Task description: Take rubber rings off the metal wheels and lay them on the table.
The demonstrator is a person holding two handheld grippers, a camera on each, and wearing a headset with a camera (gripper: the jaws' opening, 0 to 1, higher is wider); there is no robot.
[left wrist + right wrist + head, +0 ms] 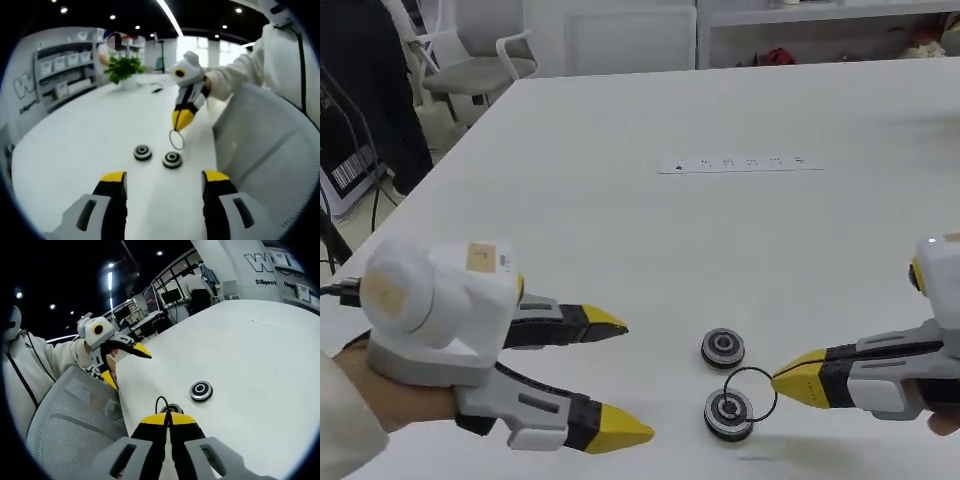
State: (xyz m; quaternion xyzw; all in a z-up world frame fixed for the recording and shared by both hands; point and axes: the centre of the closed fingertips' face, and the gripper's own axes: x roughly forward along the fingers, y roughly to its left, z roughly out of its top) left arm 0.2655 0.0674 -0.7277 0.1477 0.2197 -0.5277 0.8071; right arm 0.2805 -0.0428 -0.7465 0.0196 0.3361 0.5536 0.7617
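Pinching a rubber ring (751,393) just above the nearer metal wheel (728,415).
Right gripper (778,381) clamps the ring; left gripper (637,379) hangs, jaws spread, over the table (620,200).

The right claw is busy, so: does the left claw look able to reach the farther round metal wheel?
Probably yes: the left claw is open, with bare white table between it and the farther round metal wheel.

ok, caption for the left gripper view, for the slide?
Left gripper open, jaws framing two metal wheels on the white table; right gripper holds a freed rubber ring over one.
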